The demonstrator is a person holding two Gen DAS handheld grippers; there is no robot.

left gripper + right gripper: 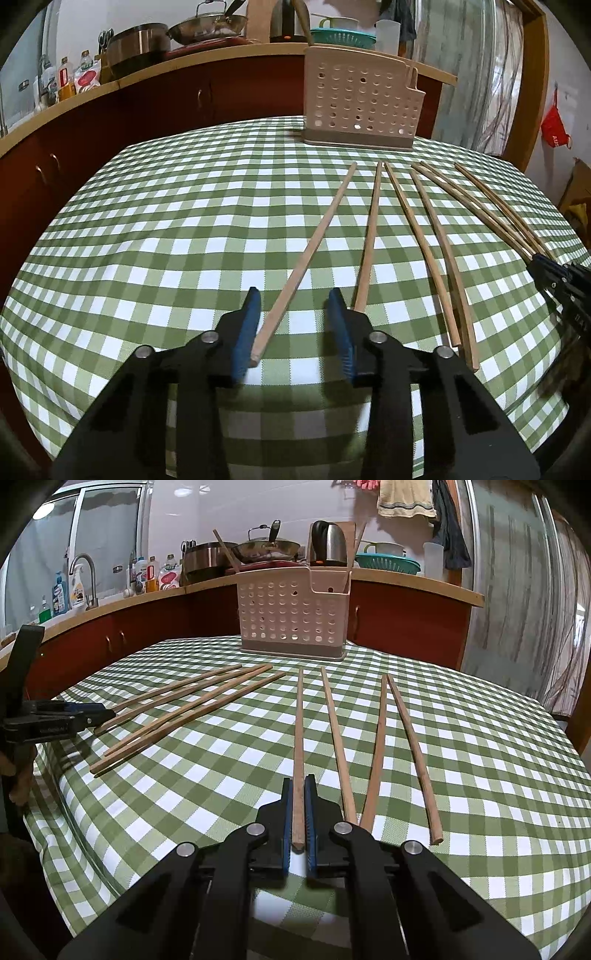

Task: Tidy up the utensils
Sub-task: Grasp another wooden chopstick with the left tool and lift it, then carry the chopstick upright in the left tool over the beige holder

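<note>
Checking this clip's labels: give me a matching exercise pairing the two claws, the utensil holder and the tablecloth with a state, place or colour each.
Column one:
1. left claw
2. right claw
3. utensil holder
4. tablecloth

Column two:
A. green and white checks
B. shut on a chopstick
C. pads apart around a chopstick
D. standing at the table's far edge

Pairs: 1-C, 2-B, 3-D, 4-A

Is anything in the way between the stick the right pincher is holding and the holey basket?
Nothing visible. The chopstick in the right gripper points toward the basket, with only bare checked tablecloth between them.
</note>
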